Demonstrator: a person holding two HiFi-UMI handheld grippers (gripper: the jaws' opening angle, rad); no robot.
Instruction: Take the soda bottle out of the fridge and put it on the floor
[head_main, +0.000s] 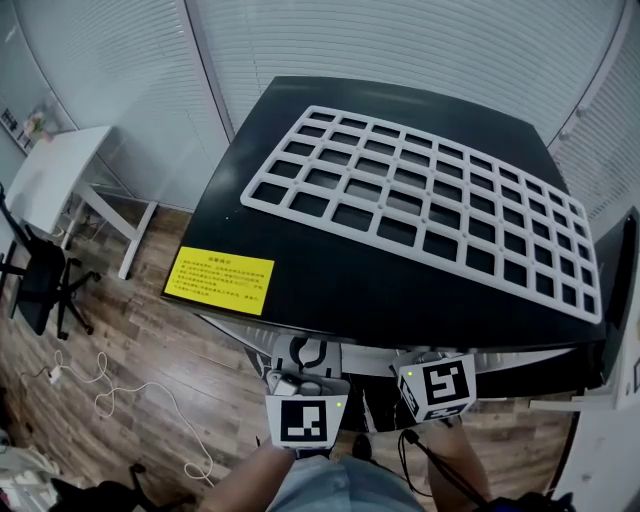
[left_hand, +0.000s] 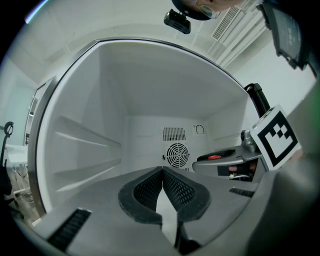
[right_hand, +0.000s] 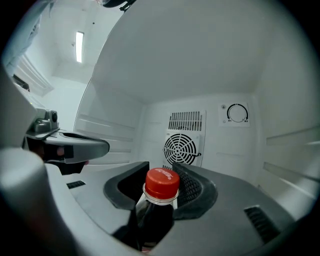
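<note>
The soda bottle (right_hand: 156, 216), dark with a red cap (right_hand: 162, 182), stands upright inside the white fridge (right_hand: 200, 75). My right gripper (right_hand: 161, 165) reaches around its neck, one jaw on each side. A little room shows left of the cap, and I see no pad pressing on it. My left gripper (left_hand: 162, 170) is shut with nothing in it, inside the fridge to the bottle's left. In the head view only the two marker cubes show, left (head_main: 303, 420) and right (head_main: 437, 385), below the fridge's black top (head_main: 330, 290).
A white grid rack (head_main: 420, 200) lies on the fridge top beside a yellow label (head_main: 220, 280). A round fan grille (right_hand: 181, 148) and a dial (right_hand: 237, 113) sit on the back wall. A white desk (head_main: 60, 175), an office chair (head_main: 40, 285) and a cable (head_main: 130, 395) occupy the wooden floor at left.
</note>
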